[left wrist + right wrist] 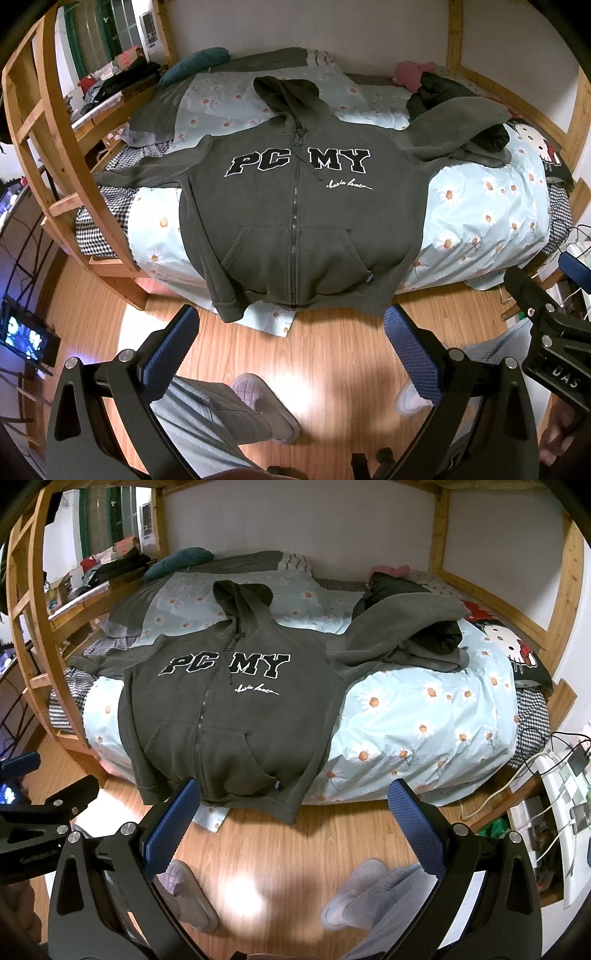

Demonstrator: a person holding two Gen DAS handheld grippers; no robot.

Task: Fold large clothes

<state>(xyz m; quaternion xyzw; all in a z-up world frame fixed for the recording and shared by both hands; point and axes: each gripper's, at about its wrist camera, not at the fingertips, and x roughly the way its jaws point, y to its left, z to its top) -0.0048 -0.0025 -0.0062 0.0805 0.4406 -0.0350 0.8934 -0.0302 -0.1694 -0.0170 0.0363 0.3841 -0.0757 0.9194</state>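
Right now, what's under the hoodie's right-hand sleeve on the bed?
The sleeve drapes over a pile of dark clothes on the daisy-print duvet. What lies deeper in the pile is covered.

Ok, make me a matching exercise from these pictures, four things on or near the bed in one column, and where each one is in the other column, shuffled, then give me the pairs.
Things:
1. hoodie's hem
2. hood
3. cat-face pillow
4. teal cushion

Places:
A. far left corner of the bed
B. right side of the bed, by the wooden post
C. hanging over the bed's near edge
D. lying flat toward the wall, above the zipper

Pairs: 1-C, 2-D, 3-B, 4-A
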